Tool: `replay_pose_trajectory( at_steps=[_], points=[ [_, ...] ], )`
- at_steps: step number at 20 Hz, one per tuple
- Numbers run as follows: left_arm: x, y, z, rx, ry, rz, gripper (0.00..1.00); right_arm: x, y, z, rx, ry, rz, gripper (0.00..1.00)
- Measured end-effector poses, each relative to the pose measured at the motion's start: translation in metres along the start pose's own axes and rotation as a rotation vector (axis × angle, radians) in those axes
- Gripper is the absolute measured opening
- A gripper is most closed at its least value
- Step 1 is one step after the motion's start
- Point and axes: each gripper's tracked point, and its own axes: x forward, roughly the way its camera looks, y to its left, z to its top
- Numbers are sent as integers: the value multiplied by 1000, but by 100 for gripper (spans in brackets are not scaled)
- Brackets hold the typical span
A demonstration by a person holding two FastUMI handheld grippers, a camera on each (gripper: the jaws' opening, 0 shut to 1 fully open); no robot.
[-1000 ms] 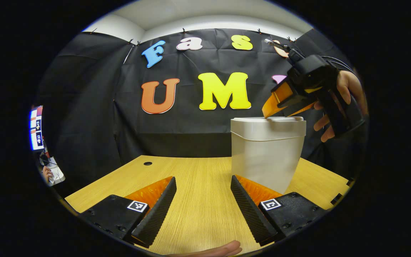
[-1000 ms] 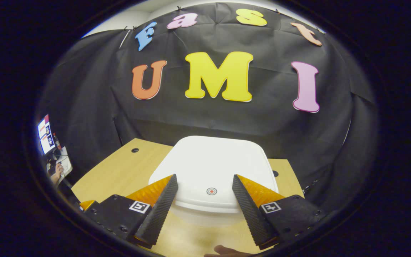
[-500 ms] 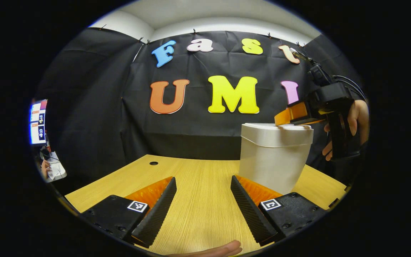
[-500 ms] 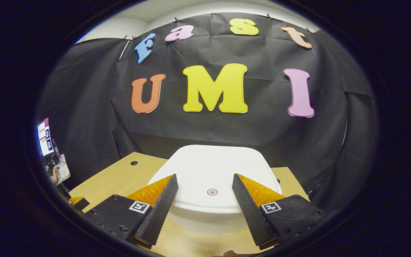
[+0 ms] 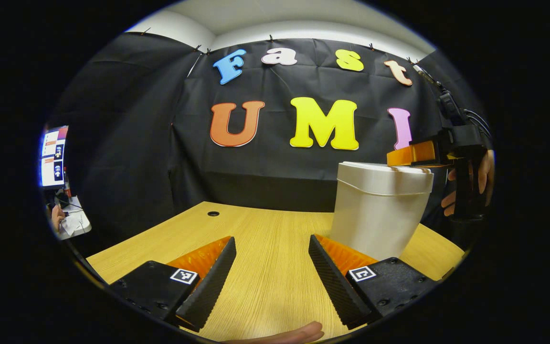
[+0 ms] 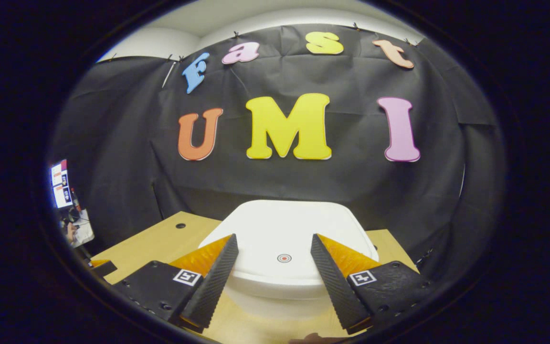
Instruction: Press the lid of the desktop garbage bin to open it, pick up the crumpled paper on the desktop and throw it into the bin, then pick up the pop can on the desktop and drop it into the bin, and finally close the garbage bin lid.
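Right gripper [image 6: 274, 248] lowered onto bin lid [image 6: 287, 224], lid closed

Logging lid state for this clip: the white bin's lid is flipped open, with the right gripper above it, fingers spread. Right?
Not quite: the lid is shut, lying flat on the white bin, as the right gripper view shows. The rest holds: the right gripper is just above it, fingers spread either side of the small round mark.
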Motion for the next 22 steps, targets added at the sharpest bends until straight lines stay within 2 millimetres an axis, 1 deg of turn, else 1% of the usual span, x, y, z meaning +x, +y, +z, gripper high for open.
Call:
replay_pose_trajectory(
  at_steps=[2, 5, 8, 10, 11, 12, 13, 14, 15, 16, 17, 18, 19, 20, 21, 22],
  points=[
    [0, -2, 0, 1, -5, -5, 99, -6, 3, 5, 10, -70, -15, 96],
    [0, -4, 1, 10, -9, -9, 99, -11, 3, 1, -46, -122, -17, 96],
    [2, -6, -3, 4, 0, -14, 99, -26, -1, 3, -52, -123, -23, 96],
    [4, -8, -4, 8, -1, -16, 99, -35, -2, 11, -71, -175, -35, 94],
    [5, -8, -6, 14, 2, -15, 99, -34, -6, 14, -96, -201, -60, 94],
    [5, -8, -7, 17, 5, -15, 99, -32, -10, 12, -123, -198, -83, 96],
    [6, -10, -9, 13, 8, -17, 99, -27, -14, 7, -143, -170, -98, 93],
    [7, -11, -10, 8, 13, -19, 99, -24, -15, 3, -133, -133, -100, 96],
    [7, -11, -11, 6, 17, -20, 99, -23, -13, 1, -107, -105, -85, 95],
    [6, -11, -11, 7, 17, -22, 99, -22, -11, 2, -74, -89, -63, 98],
    [6, -12, -8, 10, 11, -22, 99, -22, -12, 8, -47, -95, -59, 95],
    [5, -12, -6, 12, 6, -23, 99, -23, -15, 14, -39, -107, -60, 95],
    [6, -12, -8, 10, 5, -27, 99, -21, -15, 24, -51, -128, -60, 97],
    [6, -14, -9, 7, 8, -32, 99, -17, -17, 35, -73, -148, -70, 95],
    [7, -13, -9, 5, 10, -34, 99, -15, -19, 48, -91, -178, -79, 95],
    [7, -12, -9, 3, 10, -34, 99, -13, -20, 66, -106, -213, -90, 95]
  ],
)
